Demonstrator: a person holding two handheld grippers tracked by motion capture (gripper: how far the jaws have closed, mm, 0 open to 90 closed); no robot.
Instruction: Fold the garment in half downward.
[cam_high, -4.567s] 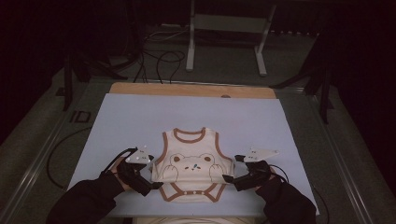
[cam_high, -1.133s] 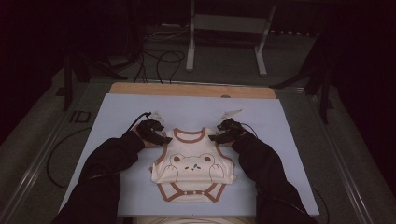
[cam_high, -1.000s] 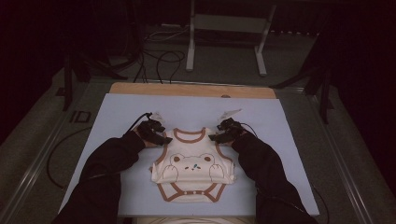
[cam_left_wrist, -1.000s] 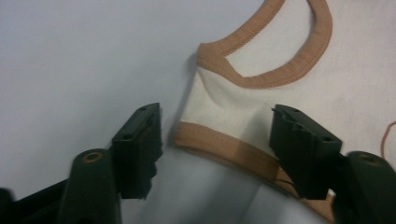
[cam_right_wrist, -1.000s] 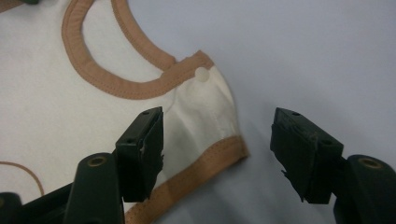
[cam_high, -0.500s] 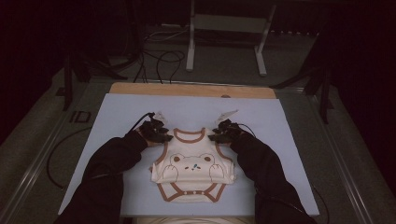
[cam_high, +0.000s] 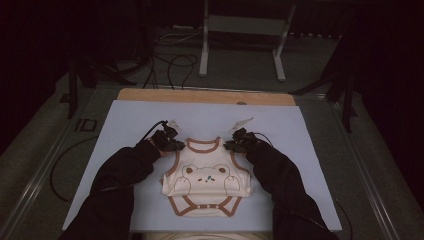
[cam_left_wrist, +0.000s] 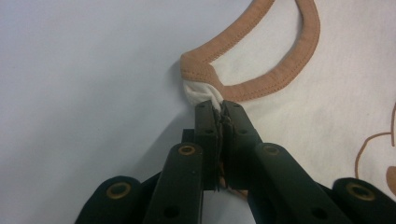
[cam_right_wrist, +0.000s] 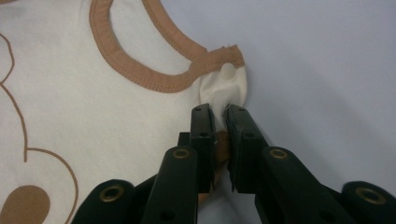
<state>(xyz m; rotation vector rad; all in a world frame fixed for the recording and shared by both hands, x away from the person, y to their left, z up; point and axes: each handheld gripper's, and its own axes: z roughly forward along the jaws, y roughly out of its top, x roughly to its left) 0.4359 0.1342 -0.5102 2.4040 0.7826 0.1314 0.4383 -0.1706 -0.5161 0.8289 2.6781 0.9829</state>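
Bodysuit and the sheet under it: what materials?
Bodysuit: looks like soft cream knit cotton, matte; it puckers where the left tool pinches it. Brown trim: stitched binding, visible thread rows. Sheet: smooth pale blue, matte, possibly paper or plastic.

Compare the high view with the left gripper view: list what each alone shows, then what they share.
High view alone: the bodysuit's bear print, the right tongs at the other shoulder, both sleeves, the wooden table edge.
Left gripper view alone: cream fabric bunched between the closed jaws, stitching on the brown trim.
Both: the left tongs pinching the bodysuit shoulder on the pale mat.
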